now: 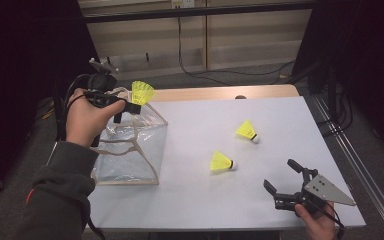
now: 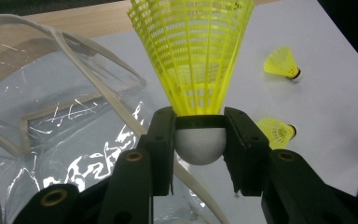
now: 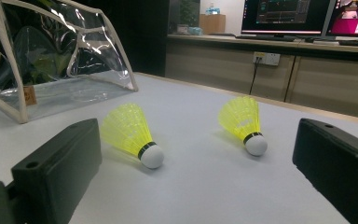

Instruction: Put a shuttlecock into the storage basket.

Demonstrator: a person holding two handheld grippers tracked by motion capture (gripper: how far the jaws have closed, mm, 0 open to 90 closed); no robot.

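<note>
While the left gripper (image 1: 125,106) hangs above the open top of the clear plastic bag (image 1: 130,150) at the left side of the white table (image 1: 280,115), its jaws are closed on the white cork of a yellow shuttlecock (image 1: 142,92), the skirt pointing away from the hand. In the left gripper view the pads (image 2: 163,140) press both sides of the cork, with the held shuttlecock (image 2: 191,60) rising above them and the bag (image 2: 51,130) to the left below. The right gripper (image 1: 286,181) rests near the table's near right corner, jaws spread wide with nothing between them. Two further yellow shuttlecocks lie on the table's middle, well apart from the bag: the nearer shuttlecock (image 1: 221,162) and the farther shuttlecock (image 1: 247,131), both seen between the right jaws in the right gripper view, at (image 3: 130,133) and (image 3: 243,122).
</note>
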